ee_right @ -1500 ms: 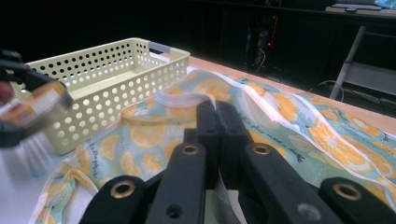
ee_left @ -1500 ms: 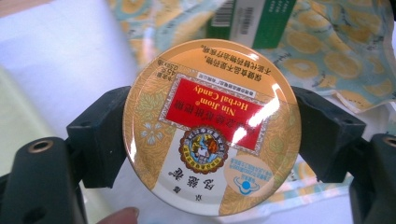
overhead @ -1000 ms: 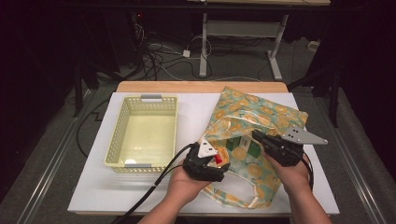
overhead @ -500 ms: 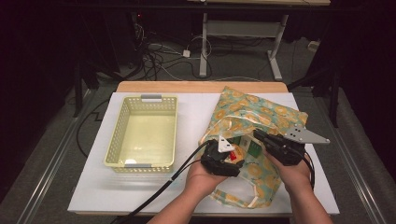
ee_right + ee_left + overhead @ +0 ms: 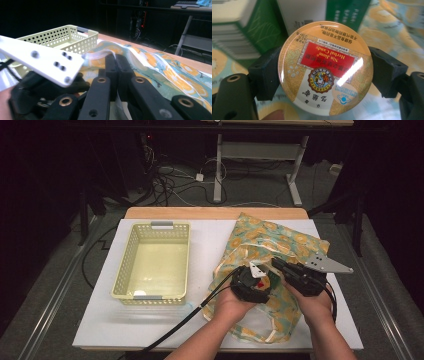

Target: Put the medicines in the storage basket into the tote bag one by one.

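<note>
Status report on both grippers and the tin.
Left gripper shut on candy tin inside bag. Right gripper shut on bag edge. Green boxes crowd tin.

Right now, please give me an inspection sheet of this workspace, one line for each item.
Surface: white table, wooden strip at the far edge.
Job's things: round candy tin clamped between the left gripper's jaws; orange-print fabric bag lying flat; green boxes behind the tin.
Clutter: empty yellow basket left of the bag.
Grippers: left gripper shut on the tin; right gripper shut on the bag's fabric edge.
Cables: black cable trails from the left gripper; loose wires on the floor.
Surroundings: dark room, desk frame behind.
</note>
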Action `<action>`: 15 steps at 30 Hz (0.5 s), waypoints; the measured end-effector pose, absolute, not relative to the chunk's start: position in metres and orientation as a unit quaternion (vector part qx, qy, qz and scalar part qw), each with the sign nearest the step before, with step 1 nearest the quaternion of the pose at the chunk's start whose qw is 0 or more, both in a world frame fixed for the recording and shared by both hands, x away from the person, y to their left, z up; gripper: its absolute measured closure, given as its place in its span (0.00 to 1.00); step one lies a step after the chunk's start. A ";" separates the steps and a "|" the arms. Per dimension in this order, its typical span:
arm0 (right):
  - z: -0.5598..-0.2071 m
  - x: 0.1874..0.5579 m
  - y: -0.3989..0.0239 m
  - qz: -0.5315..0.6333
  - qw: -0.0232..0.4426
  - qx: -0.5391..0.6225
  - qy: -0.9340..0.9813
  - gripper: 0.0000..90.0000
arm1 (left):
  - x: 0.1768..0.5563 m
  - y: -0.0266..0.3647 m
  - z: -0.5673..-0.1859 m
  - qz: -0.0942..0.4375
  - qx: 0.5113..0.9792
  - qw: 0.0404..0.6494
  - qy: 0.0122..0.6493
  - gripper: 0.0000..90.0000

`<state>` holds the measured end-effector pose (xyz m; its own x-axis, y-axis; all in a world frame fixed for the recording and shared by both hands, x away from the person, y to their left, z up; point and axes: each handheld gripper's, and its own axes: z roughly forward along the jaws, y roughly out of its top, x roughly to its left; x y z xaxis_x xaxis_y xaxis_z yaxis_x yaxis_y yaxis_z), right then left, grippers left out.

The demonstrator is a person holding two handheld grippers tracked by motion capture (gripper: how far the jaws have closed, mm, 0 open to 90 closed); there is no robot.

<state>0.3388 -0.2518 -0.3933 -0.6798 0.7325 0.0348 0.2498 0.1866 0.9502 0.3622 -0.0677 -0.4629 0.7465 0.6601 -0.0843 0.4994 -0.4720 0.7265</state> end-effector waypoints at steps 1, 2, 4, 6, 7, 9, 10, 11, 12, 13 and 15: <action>-0.393 0.339 -0.252 0.544 0.221 0.333 0.738 1.00 | 0.364 -0.070 -0.465 0.105 0.850 0.385 0.345 0.21; -0.394 0.339 -0.253 0.544 0.221 0.334 0.737 1.00 | 0.367 -0.071 -0.466 0.106 0.849 0.383 0.347 0.21; -0.394 0.340 -0.253 0.544 0.221 0.336 0.736 1.00 | 0.372 -0.074 -0.469 0.109 0.846 0.384 0.353 0.21; -0.395 0.340 -0.254 0.545 0.220 0.336 0.736 1.00 | 0.374 -0.076 -0.471 0.118 0.844 0.383 0.357 0.21; -0.395 0.340 -0.254 0.544 0.219 0.337 0.736 1.00 | 0.376 -0.077 -0.472 0.121 0.843 0.383 0.359 0.21; -0.395 0.341 -0.255 0.545 0.219 0.339 0.735 1.00 | 0.377 -0.076 -0.473 0.116 0.843 0.385 0.357 0.21; -0.395 0.341 -0.255 0.545 0.219 0.339 0.735 1.00 | 0.377 -0.076 -0.474 0.117 0.845 0.383 0.355 0.21; -0.395 0.341 -0.256 0.545 0.219 0.339 0.735 1.00 | 0.375 -0.076 -0.474 0.118 0.844 0.384 0.354 0.21; -0.395 0.341 -0.256 0.545 0.218 0.339 0.735 1.00 | 0.374 -0.074 -0.473 0.115 0.844 0.388 0.352 0.19; -0.395 0.341 -0.256 0.545 0.218 0.339 0.735 1.00 | 0.373 -0.072 -0.472 0.104 0.845 0.388 0.352 0.17; -0.395 0.341 -0.256 0.545 0.216 0.338 0.736 1.00 | 0.370 -0.068 -0.471 0.094 0.843 0.393 0.354 0.16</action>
